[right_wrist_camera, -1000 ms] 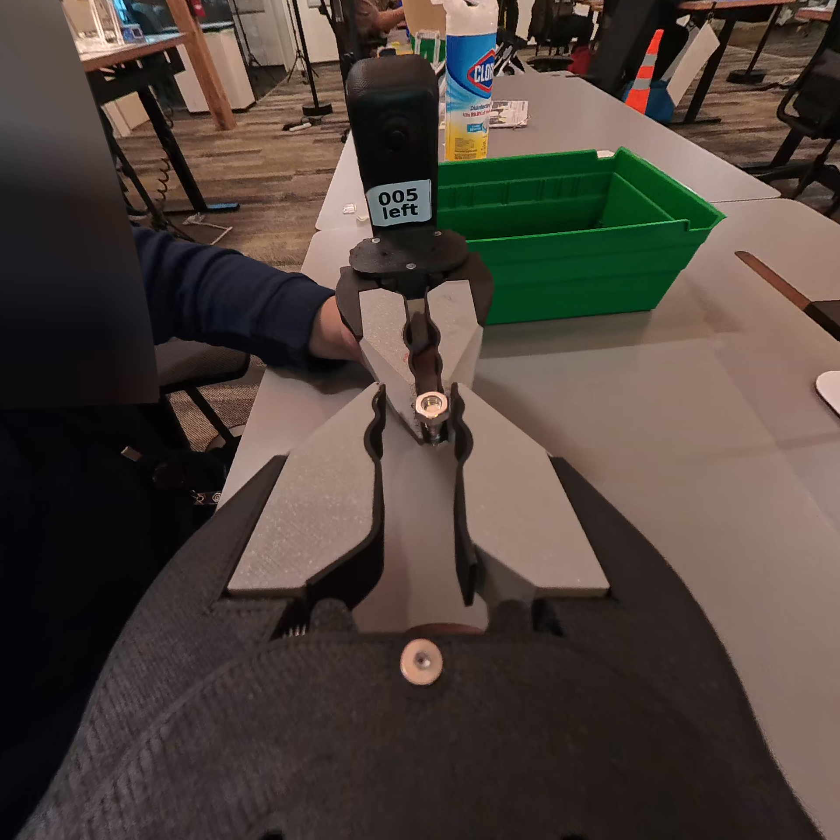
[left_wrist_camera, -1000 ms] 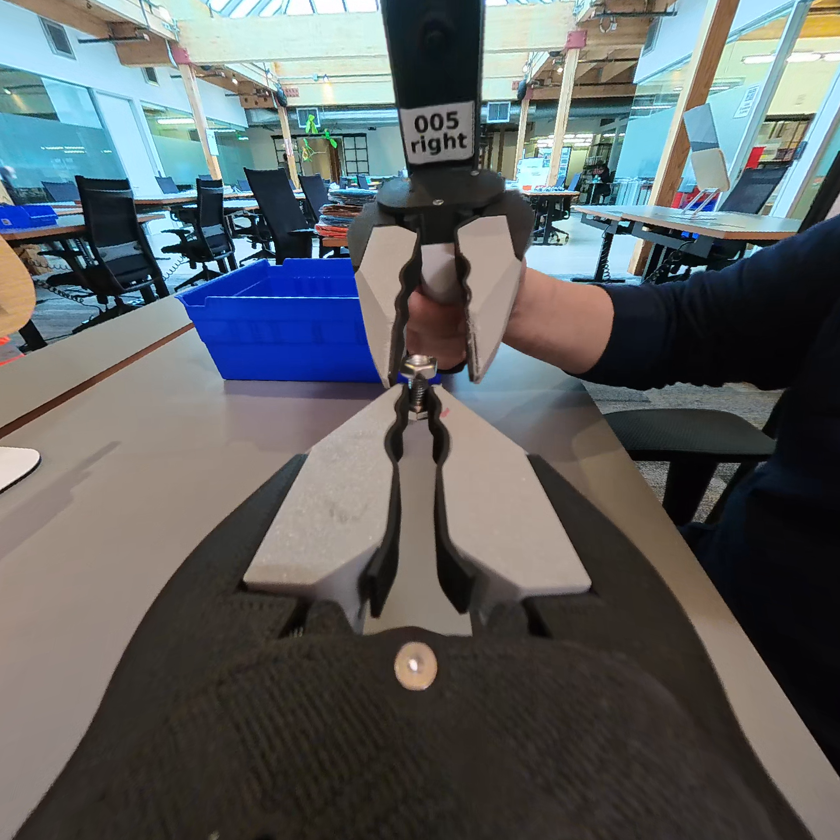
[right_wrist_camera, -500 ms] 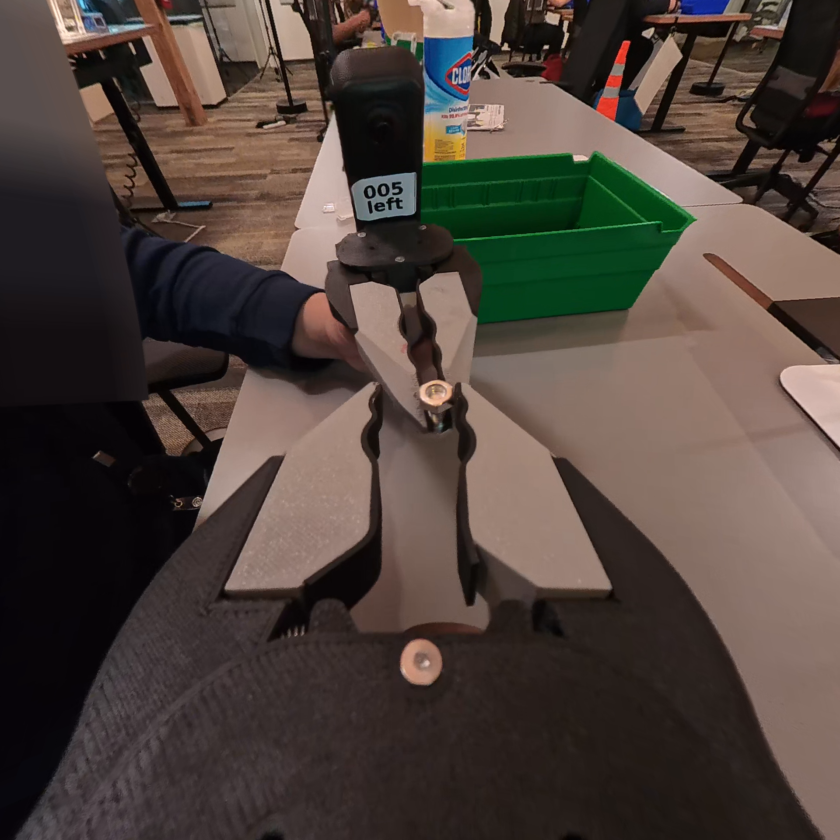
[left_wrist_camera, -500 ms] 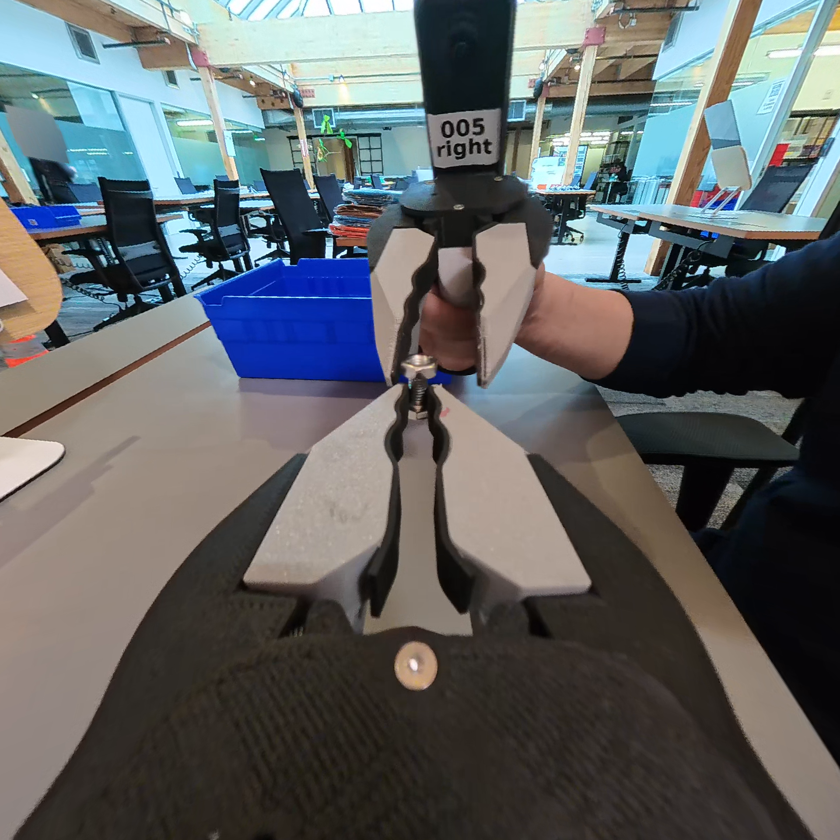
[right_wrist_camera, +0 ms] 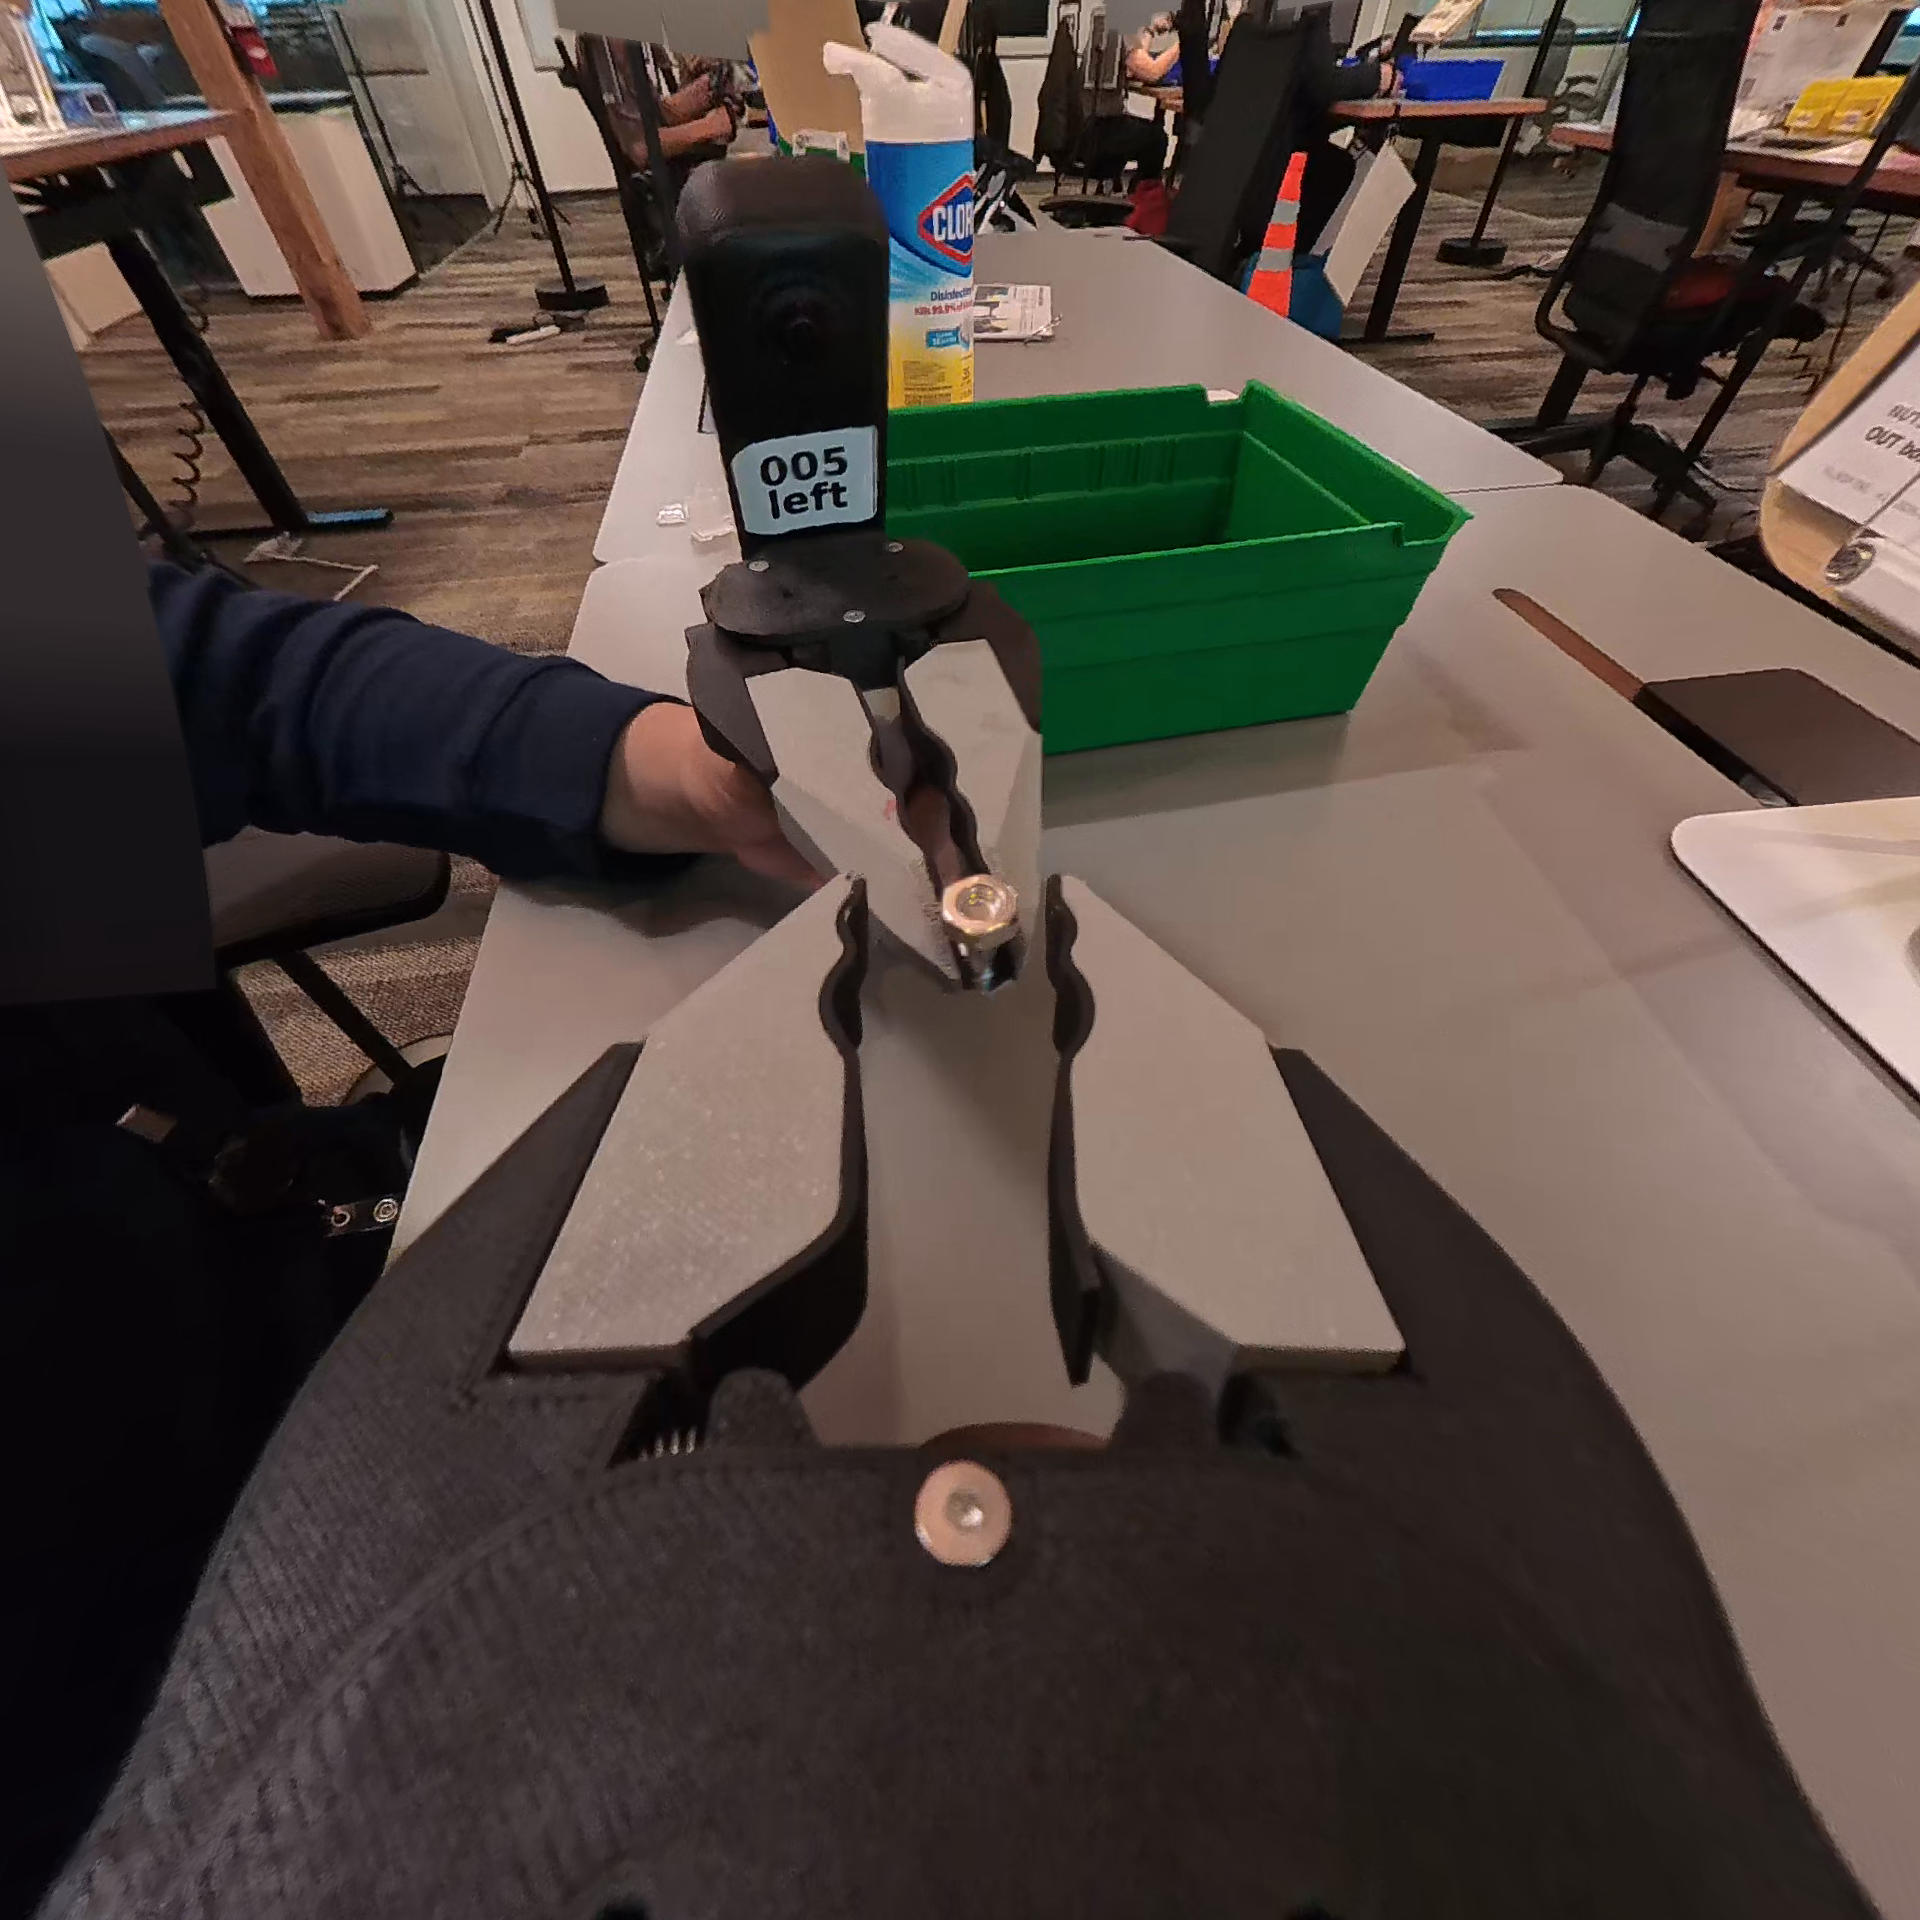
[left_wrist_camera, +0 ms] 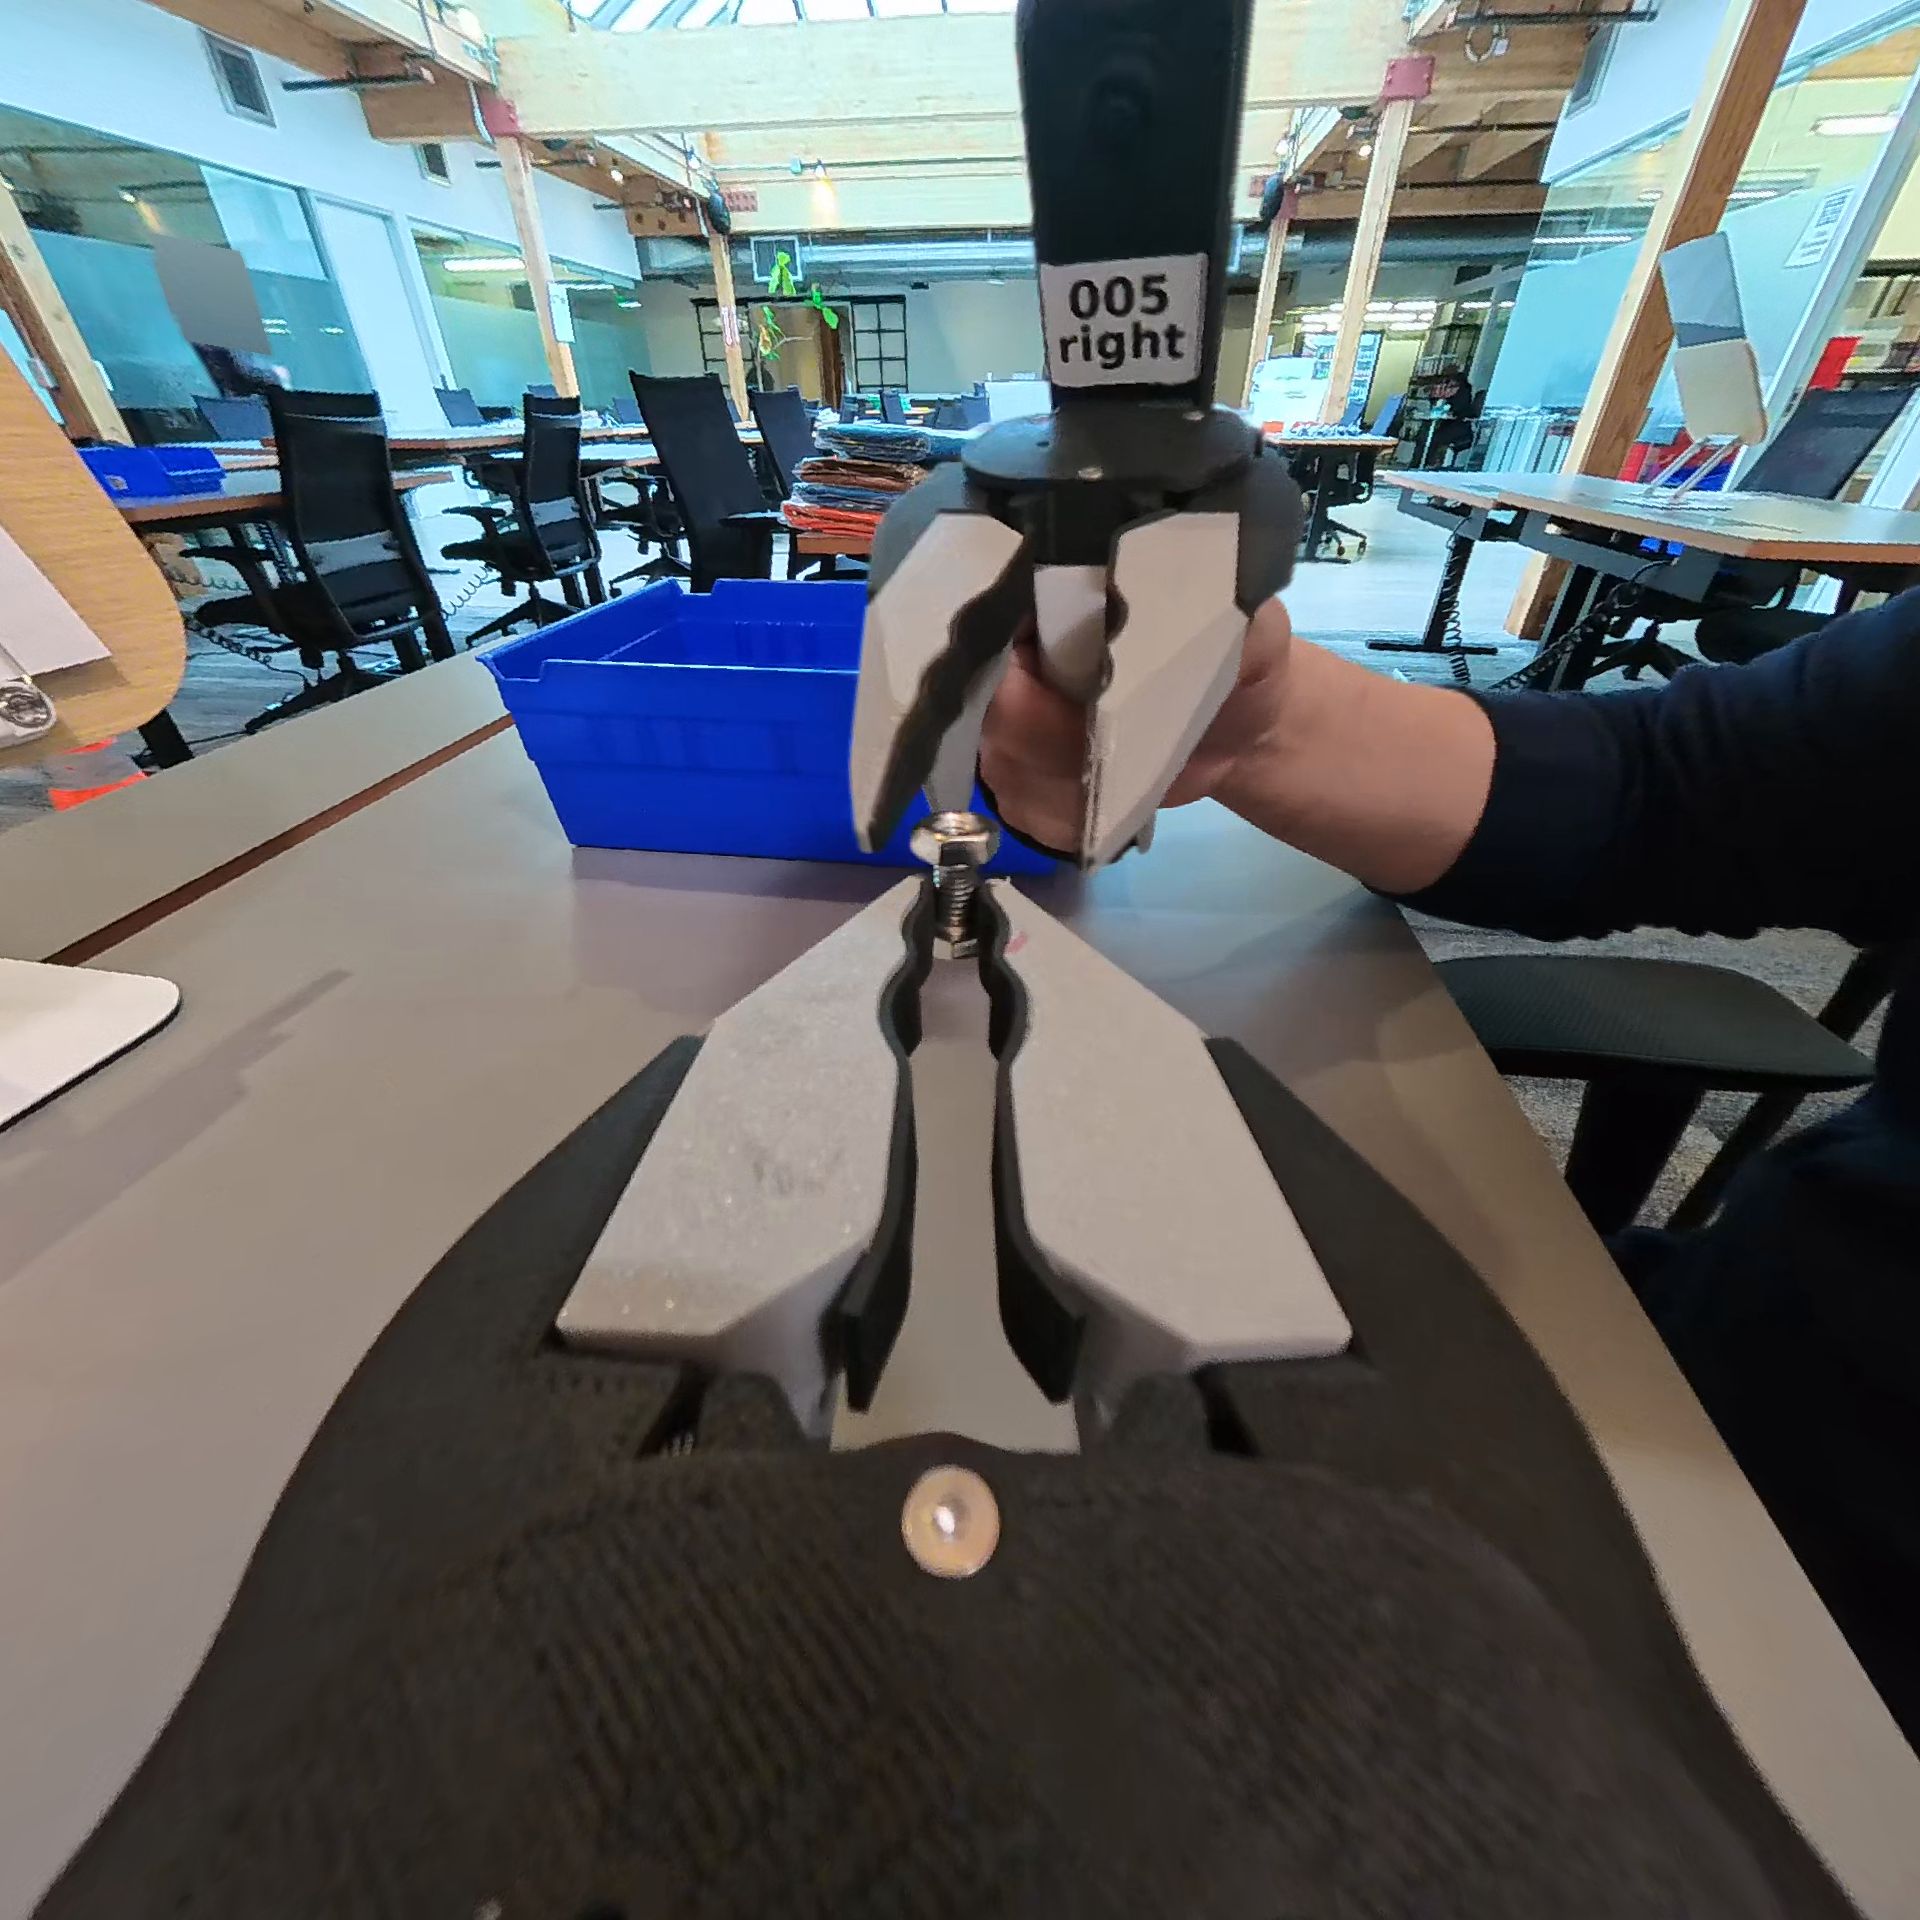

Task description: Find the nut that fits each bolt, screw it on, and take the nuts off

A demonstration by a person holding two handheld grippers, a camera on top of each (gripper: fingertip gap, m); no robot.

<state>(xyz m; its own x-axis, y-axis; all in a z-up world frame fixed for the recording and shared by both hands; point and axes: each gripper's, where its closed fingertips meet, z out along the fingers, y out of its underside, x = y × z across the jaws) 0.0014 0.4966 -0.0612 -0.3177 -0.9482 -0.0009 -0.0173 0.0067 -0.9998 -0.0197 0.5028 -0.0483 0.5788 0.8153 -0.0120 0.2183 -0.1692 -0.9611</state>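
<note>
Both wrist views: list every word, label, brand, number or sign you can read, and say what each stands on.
I will not copy out writing; these bear it:
White label, black mast of the right gripper: legible.
Pale blue label, mast of the left gripper: legible.
Brand label, spray bottle behind the green bin: partly legible.
Sheet on the wooden board, right edge: cut off.
Leaflet on the far table: too small.

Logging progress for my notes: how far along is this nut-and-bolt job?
Done: a nut sits on the bolt. In hand: the left tongs clamp that bolt; the right tongs are open around the nut. Left: how far it is threaded is unclear; no other bolts or nuts show.
</note>
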